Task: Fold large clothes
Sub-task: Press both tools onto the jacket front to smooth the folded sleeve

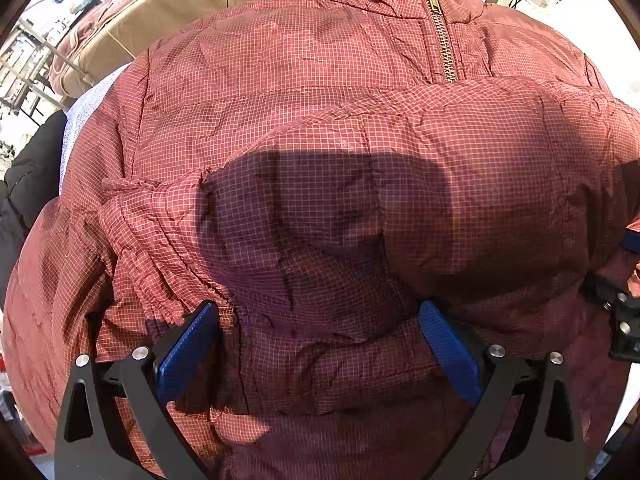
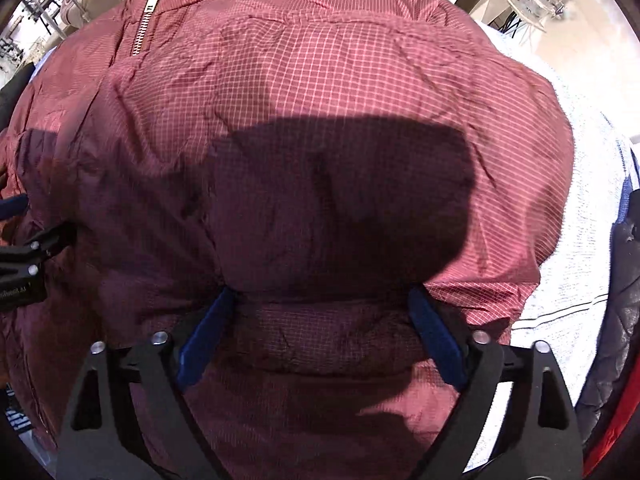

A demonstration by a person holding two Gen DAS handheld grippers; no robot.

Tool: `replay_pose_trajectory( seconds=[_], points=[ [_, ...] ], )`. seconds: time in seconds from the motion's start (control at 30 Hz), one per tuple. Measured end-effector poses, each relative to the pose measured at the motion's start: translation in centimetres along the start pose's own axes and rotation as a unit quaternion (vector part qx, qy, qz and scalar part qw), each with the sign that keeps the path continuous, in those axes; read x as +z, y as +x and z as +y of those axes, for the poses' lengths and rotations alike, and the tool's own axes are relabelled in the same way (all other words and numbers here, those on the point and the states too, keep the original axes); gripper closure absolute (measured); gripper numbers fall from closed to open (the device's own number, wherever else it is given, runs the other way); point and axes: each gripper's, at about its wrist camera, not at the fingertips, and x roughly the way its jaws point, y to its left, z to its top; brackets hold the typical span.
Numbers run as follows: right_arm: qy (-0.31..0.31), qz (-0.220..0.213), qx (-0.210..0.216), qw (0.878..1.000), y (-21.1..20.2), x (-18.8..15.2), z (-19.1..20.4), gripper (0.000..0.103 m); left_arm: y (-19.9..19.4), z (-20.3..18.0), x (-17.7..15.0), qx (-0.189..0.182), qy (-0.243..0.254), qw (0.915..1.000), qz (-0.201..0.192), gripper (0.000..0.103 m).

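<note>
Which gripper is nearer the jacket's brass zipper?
Hard to call; perhaps the left. The zipper lies up and right of the left gripper, and up and left of the right gripper. Both hang open over the red jacket.

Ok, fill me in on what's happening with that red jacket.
A person is folding a puffy red checked jacket with a handheld gripper in each hand. The left gripper and right gripper both point down at it, jaws wide open, fabric bulging between them but not clamped. Its brass zipper is closed.
</note>
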Motion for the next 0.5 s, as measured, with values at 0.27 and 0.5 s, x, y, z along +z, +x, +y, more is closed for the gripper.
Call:
replay_pose_trajectory(
  seconds=[0.27, 0.5],
  points=[
    [0.012, -0.017, -0.023, 1.0, 1.5, 0.3, 1.9, 0.004, 0.2, -0.4, -0.8, 0.009, -0.008, 0.9999, 0.006, 0.004],
    [0.01, -0.034, -0.024, 0.999, 1.2, -1.0, 3.6, 0.004, -0.2, -1.0, -0.5, 0.011, -0.015, 0.9998, 0.012, 0.005]
  ],
)
